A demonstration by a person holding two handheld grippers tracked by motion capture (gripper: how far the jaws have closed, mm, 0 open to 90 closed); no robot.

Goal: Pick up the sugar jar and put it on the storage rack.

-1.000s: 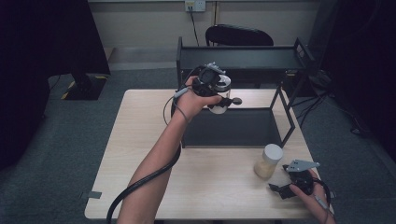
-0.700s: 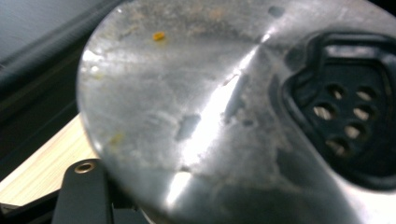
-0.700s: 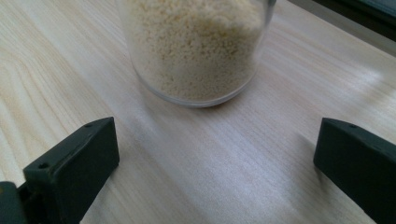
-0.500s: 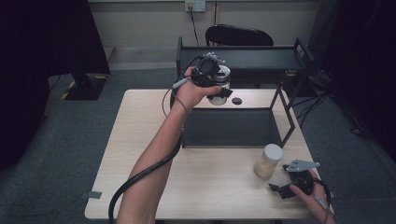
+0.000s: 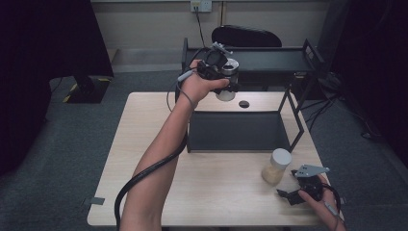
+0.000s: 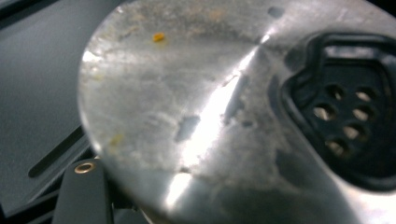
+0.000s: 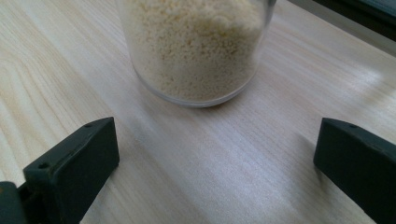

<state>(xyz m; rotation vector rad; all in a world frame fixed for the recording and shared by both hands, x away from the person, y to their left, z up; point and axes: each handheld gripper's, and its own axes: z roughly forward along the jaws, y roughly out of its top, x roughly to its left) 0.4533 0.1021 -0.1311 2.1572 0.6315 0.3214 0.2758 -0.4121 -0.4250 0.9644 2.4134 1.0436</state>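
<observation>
My left gripper is held up at the back of the table, level with the black rack's top shelf, and is shut on a shaker jar. The left gripper view looks close onto the shaker's scuffed metal lid, which has a black perforated insert. A clear jar of pale grains with a white cap stands at the front right of the table. My right gripper rests just in front of that grain jar, jaws open with bare tabletop between them.
The rack's lower tray sits mid-table, with slanted side struts on the right. A small black round cap lies behind the tray. A cable trails from the left gripper along the forearm. A dark chair stands behind the rack.
The left hand has lifted the shaker jar upward, from just above the table toward the level of the rack's top shelf. The right gripper and the grain jar have stayed put.
</observation>
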